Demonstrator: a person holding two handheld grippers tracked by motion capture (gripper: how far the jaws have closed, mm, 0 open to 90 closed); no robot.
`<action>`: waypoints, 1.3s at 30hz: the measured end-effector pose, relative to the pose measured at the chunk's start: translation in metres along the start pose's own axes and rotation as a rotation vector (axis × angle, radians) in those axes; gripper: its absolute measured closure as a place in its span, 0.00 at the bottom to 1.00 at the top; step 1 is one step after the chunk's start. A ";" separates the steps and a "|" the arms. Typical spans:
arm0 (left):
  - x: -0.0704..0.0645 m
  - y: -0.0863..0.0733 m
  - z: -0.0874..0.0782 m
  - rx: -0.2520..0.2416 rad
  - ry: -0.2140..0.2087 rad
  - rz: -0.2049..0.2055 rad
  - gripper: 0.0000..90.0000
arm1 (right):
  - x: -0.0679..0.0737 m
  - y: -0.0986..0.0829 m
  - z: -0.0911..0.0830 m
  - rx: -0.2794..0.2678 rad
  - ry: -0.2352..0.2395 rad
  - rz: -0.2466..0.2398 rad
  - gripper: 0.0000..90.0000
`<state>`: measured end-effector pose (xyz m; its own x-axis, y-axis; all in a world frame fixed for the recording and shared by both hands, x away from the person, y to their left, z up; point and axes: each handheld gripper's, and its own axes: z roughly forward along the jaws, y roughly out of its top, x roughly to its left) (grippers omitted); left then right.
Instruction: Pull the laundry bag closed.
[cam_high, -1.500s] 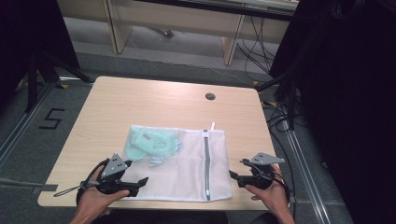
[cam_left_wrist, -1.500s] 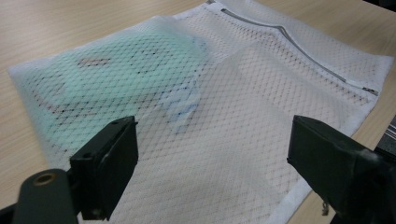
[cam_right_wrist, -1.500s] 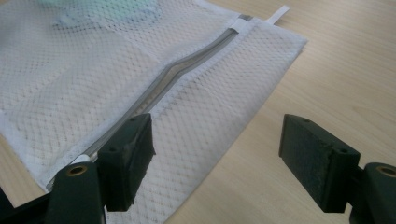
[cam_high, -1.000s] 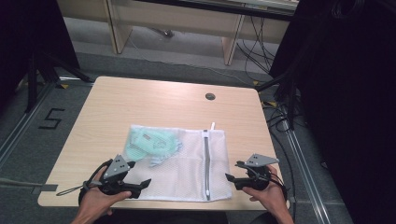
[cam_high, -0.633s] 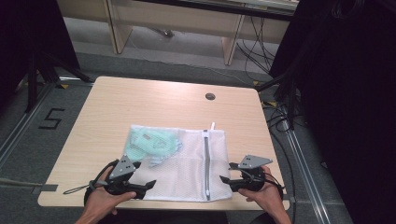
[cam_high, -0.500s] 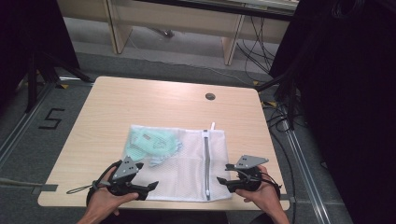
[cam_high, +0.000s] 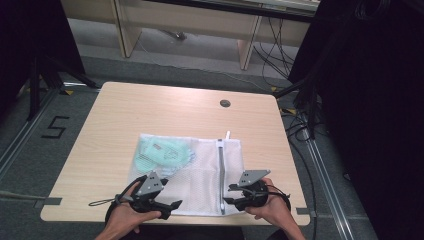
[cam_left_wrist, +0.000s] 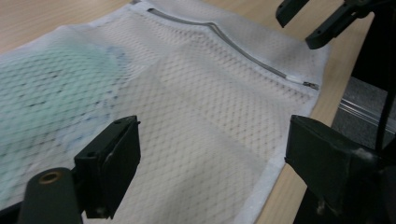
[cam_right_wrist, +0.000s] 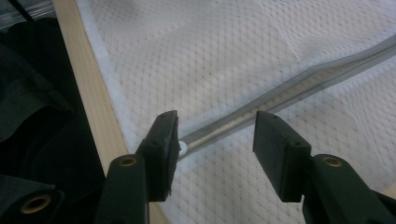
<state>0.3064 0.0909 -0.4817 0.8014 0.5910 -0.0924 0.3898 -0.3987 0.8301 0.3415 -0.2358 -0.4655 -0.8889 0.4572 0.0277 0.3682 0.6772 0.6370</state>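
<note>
A white mesh bag (cam_high: 200, 175) lies flat at the near middle of the desk (cam_high: 125, 120), a green item (cam_high: 162, 154) inside its far left part. The right claw (cam_right_wrist: 212, 140), jaws parted, straddles the near end of the zipper (cam_right_wrist: 280, 100). The left claw (cam_left_wrist: 205, 158) gapes wide over the bag's near left edge.

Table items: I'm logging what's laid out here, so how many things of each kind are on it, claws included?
White mesh laundry bag: 1
Pale green item inside the bag: 1
Hand-held claws, left claw and right claw: 2
Total: 4
</note>
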 end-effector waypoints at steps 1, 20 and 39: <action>-0.001 0.000 0.002 0.006 -0.002 0.019 0.20 | 0.001 0.000 0.003 -0.007 0.008 0.007 0.59; -0.002 0.002 0.004 -0.011 -0.027 0.025 0.20 | 0.007 0.004 0.028 0.140 0.131 -0.099 0.67; -0.002 0.002 0.004 -0.009 -0.032 0.019 0.19 | 0.006 0.010 0.037 0.190 0.195 -0.128 0.69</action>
<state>0.3069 0.0860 -0.4823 0.8226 0.5608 -0.0943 0.3709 -0.4034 0.8365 0.3502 -0.2047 -0.4875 -0.9602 0.2541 0.1158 0.2777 0.8263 0.4899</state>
